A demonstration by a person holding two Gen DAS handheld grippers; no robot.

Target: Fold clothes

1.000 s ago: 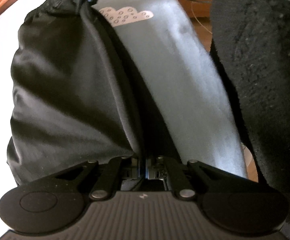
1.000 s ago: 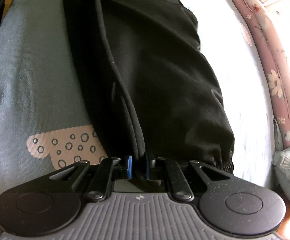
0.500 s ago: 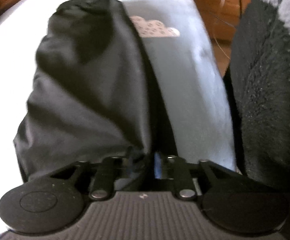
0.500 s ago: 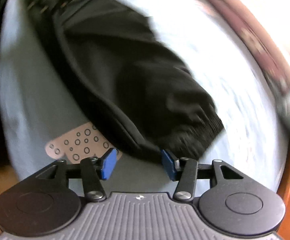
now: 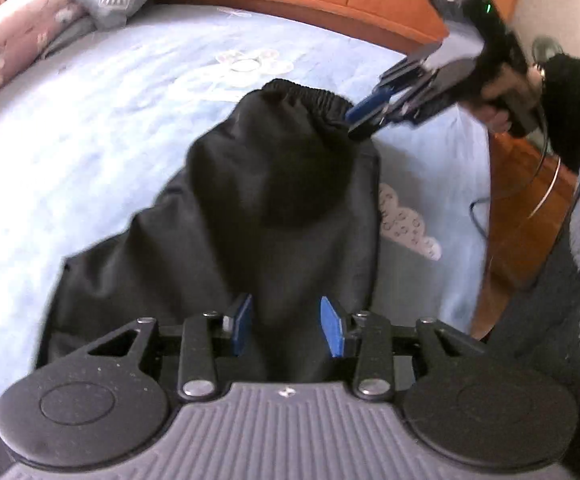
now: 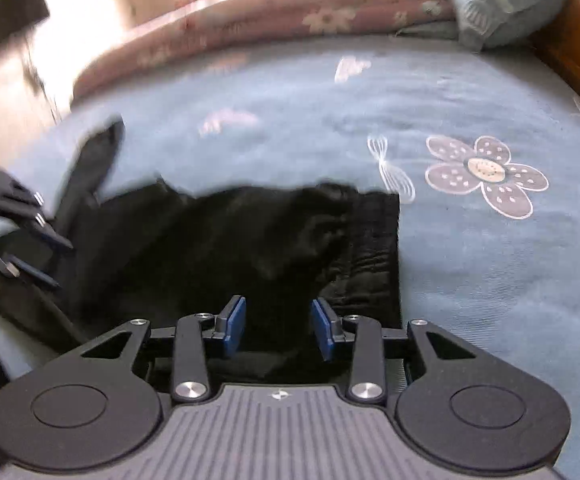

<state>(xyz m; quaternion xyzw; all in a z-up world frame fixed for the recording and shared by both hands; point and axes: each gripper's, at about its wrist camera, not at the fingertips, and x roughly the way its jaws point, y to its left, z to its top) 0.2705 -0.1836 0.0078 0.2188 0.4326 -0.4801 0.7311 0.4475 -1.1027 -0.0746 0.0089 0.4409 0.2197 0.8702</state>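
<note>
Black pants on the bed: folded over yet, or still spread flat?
Folded over. The black pants lie doubled on the blue bedsheet, the elastic cuff end atop another layer; both grippers are open, off the fabric.

No readable words, numbers or brand names anywhere — the only mark is a small pale emblem, too small to make out, at six o'clock on each gripper body, left gripper (image 5: 285,326) and right gripper (image 6: 277,330).

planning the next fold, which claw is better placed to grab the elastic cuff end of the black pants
Right. The right claw hangs open at the cuff of the pants; the left claw, also open, is at the opposite end.
</note>
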